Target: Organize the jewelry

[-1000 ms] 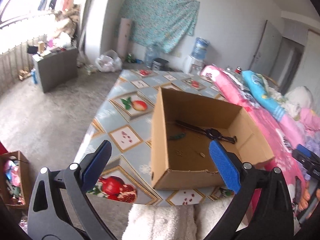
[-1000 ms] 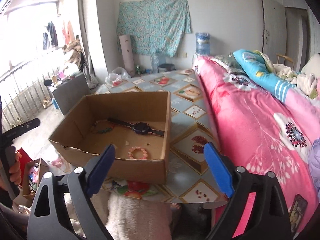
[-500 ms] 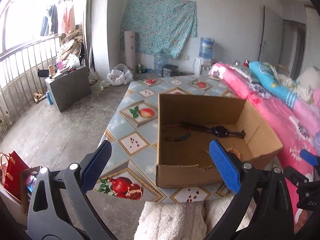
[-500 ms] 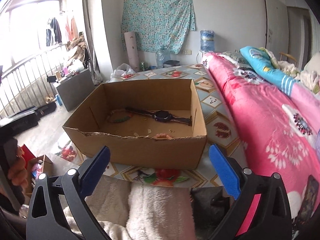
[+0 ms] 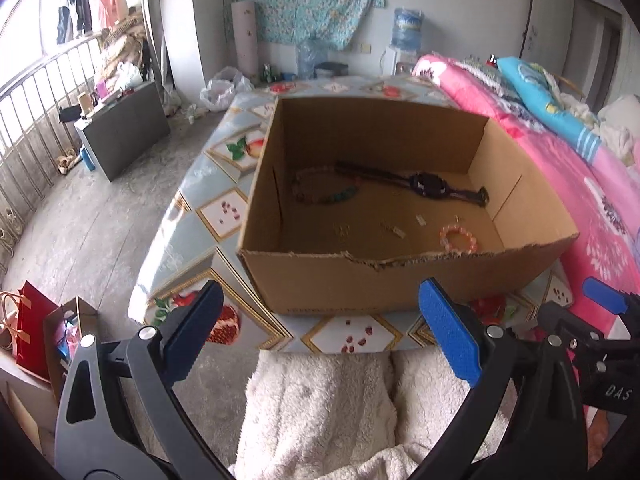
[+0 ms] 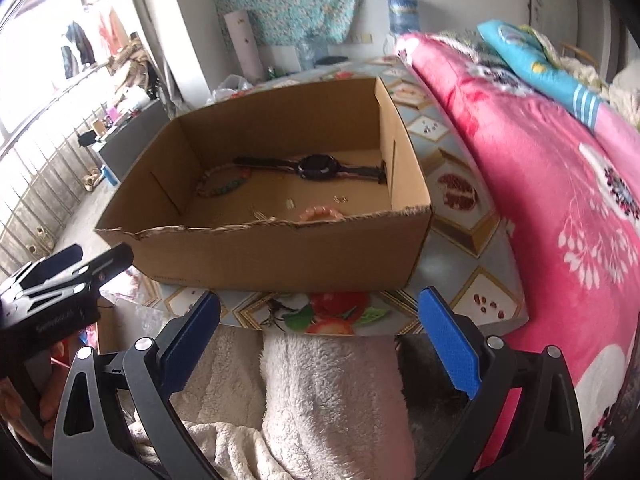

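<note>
An open cardboard box [image 5: 328, 280] [image 6: 280, 256] stands on a low table with a fruit-pattern cloth [image 5: 200, 208]. On the box floor lie a black watch [image 5: 428, 185] [image 6: 318, 166], a green and brown bead necklace [image 5: 328, 196] [image 6: 224, 184], a pink bead bracelet [image 5: 458, 238] [image 6: 320, 213] and several small earrings [image 5: 396, 230]. My left gripper [image 5: 320, 328] is open and empty, just short of the box's torn near wall. My right gripper [image 6: 320, 328] is open and empty too, in front of the same wall.
A pink floral quilt [image 6: 560, 184] covers the bed right of the table. A white fluffy blanket [image 5: 320, 412] lies under both grippers. On the floor at left stand a red bag [image 5: 28, 328] and a grey cabinet [image 5: 124, 136].
Both grippers have moved closer to the box, which now looms larger. They have tilted so that more of its floor shows. Both stay open.
</note>
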Demonstrator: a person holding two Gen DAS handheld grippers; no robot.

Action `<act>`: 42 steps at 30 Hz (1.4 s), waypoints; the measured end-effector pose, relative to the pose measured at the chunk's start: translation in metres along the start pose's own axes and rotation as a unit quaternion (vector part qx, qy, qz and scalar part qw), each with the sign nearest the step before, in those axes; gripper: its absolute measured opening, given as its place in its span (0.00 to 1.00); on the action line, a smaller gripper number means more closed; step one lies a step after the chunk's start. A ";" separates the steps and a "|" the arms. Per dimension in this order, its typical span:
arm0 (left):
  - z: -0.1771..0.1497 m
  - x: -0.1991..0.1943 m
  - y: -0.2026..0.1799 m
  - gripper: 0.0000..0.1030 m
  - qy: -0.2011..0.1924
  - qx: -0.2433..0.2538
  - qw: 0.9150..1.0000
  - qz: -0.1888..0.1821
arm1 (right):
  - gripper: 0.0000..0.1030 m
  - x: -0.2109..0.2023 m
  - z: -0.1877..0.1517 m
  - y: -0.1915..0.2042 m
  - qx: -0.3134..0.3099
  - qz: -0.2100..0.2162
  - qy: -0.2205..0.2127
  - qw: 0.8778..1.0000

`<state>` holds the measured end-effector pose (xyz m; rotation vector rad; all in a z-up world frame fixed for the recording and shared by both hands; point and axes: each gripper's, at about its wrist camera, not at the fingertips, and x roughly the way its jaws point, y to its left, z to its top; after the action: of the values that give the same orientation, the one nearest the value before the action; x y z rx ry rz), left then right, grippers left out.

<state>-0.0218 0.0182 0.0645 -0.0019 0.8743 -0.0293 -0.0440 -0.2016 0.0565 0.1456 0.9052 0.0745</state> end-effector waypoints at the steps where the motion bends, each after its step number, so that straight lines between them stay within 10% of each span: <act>1: 0.000 0.002 -0.002 0.92 0.005 0.001 1.000 0.001 | 0.94 0.004 0.001 -0.002 0.003 0.001 0.006 1.000; 42: 0.009 0.040 -0.019 0.92 0.079 0.009 0.997 -0.002 | 0.94 0.042 0.022 0.006 -0.019 -0.050 0.046 0.997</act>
<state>0.0103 -0.0024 0.0404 0.0147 1.0326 -0.0422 -0.0011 -0.1921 0.0380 0.0605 1.0007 0.0052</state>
